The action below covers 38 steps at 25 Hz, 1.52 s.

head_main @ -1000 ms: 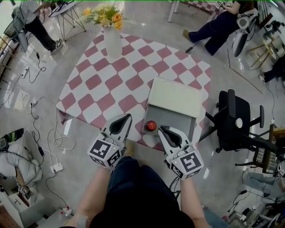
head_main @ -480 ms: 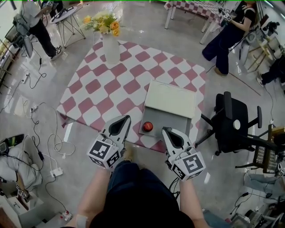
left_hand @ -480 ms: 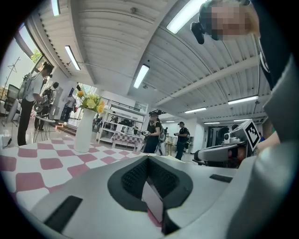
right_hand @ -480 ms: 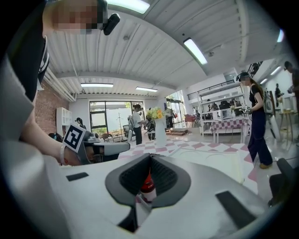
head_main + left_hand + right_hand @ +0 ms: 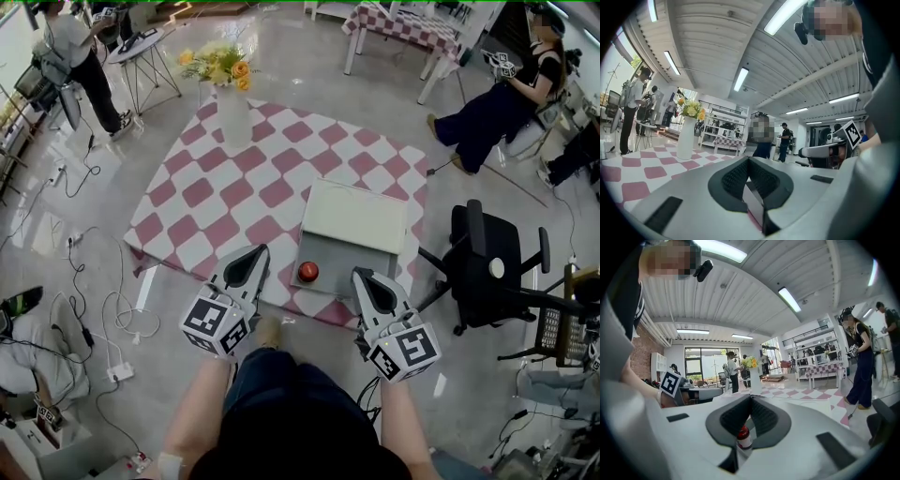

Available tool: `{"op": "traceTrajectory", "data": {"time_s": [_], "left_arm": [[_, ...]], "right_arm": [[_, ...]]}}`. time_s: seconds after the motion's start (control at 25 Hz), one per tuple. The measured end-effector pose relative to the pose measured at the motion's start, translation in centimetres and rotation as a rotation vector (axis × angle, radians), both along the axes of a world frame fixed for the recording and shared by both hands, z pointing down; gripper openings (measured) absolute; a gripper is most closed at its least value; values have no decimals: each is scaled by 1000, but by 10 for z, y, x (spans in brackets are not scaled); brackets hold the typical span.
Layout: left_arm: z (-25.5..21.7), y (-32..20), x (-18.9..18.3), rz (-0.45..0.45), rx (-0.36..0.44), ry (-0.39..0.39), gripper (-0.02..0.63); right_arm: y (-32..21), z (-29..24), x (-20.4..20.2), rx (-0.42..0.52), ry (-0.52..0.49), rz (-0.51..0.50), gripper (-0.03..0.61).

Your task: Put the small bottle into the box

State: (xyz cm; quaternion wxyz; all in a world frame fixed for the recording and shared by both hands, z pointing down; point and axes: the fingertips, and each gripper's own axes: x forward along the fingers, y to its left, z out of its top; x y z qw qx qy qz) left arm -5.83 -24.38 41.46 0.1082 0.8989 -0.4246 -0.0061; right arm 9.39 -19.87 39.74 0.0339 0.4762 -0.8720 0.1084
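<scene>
— Right claw [image 5: 362,276], head view?
— Clenched, empty, farther back from the box [image 5: 352,255] than earlier; small bottle [image 5: 307,272] stands inside.
— Left gripper view?
— Left claw [image 5: 749,161] clenched; blur beneath it unreadable.
— Right gripper view?
— Bottle's lower part hidden; red cap [image 5: 743,431] shows.

You stood in a large open lab or recording hall, not a home. Loose cables [image 5: 105,298] trailed over the polished grey floor [image 5: 309,84] off the left edge of your checkered tabletop [image 5: 216,178]. A second checkered table [image 5: 403,23] stood beyond its far edge and an office chair [image 5: 487,272] off its right edge. Other people [image 5: 497,103] sat or stood around, and strip lights [image 5: 740,78] ran across the ribbed ceiling [image 5: 708,42].
</scene>
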Motion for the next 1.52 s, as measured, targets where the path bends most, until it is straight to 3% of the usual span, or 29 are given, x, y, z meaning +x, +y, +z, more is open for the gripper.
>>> {"op": "traceTrajectory", "data": {"time_s": [0.56,1.52], "left_arm": [[-26,6,1,-19,42,3,2],[-43,12,7,-35,71,1,2]], "right_arm": [[4,-35,33,71,-17,39,5],[11,-53,43,119,-23,38,3]]}}
